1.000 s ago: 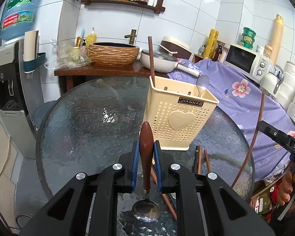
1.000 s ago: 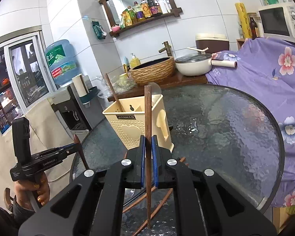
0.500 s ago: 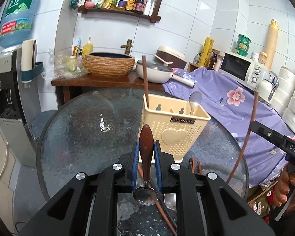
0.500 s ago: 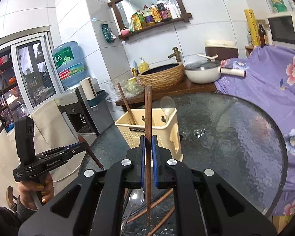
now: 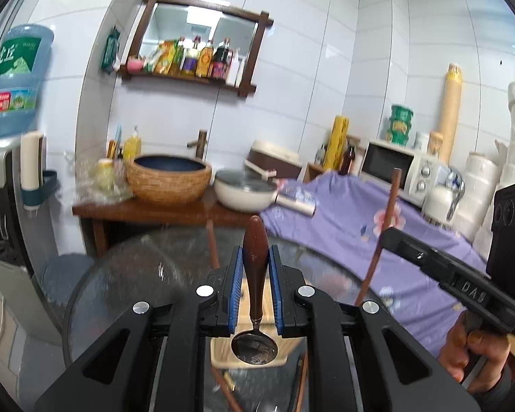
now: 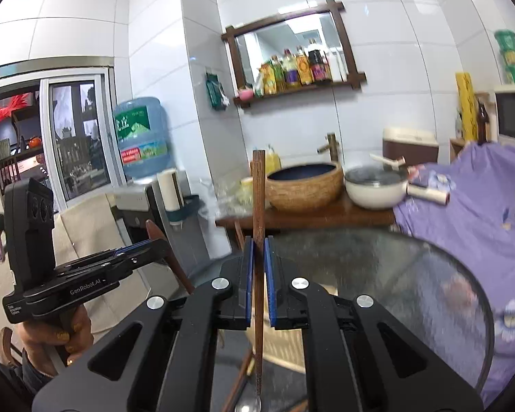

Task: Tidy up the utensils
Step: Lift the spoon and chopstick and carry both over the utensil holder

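A round glass table (image 6: 412, 274) carries a cream holder (image 5: 223, 350), mostly hidden behind the grippers, with brown chopsticks (image 5: 228, 389) lying on the glass beside it. A wooden counter (image 5: 147, 211) behind bears a woven basin (image 5: 168, 180) and a white pan (image 5: 243, 194).

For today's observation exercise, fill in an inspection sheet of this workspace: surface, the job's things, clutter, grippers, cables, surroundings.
Surface: round glass table, textured.
Job's things: cream utensil holder on the table; spoon, bowl down; chopstick, near upright; loose chopsticks on the glass.
Clutter: nothing seen beyond the loose utensils.
Grippers: left gripper shut on spoon; right gripper shut on chopstick.
Cables: nothing seen.
Surroundings: basket sink, white pan, microwave, water bottle.
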Tool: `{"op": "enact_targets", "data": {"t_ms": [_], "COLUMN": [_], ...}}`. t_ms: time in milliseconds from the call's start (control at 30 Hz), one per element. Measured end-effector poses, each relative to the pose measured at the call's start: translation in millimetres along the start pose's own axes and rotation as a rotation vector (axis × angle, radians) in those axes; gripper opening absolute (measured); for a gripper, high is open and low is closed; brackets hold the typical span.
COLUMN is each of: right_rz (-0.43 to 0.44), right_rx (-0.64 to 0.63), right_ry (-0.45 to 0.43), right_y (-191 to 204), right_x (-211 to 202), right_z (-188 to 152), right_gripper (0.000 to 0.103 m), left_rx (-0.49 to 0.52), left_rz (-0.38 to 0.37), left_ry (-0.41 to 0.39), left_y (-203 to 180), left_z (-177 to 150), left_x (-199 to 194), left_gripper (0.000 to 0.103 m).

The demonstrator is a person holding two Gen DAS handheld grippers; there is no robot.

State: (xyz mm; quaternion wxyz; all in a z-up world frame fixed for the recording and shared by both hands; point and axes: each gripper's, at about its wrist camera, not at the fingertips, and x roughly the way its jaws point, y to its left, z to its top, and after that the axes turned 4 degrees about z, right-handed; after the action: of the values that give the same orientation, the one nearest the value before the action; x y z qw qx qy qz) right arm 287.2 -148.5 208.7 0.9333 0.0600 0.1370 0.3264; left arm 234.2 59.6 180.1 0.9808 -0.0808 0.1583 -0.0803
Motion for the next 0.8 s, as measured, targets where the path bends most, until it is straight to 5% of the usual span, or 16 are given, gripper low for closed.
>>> {"op": "enact_targets", "data": {"t_ms": [300,800], "right_rz": [-0.099,-0.180], "right_rx": [-0.056,-0.010], "right_ry": [-0.119,-0.009], "right_y": [-2.7,-41.8], "right_x": [26.4,77.1], "right_z": [44.0,-18.0], "right_gripper": [0.007,0.007], "left_rx": [-0.013,-0.017], "left_rz": [0.052,0.115], "left_ry": [-0.079,0.050], "left_y": [-14.6,-6.6], "left_z": [42.2,-11.8], "left_x": [29.2,96.9], "left_gripper": [0.015,0.015]}}
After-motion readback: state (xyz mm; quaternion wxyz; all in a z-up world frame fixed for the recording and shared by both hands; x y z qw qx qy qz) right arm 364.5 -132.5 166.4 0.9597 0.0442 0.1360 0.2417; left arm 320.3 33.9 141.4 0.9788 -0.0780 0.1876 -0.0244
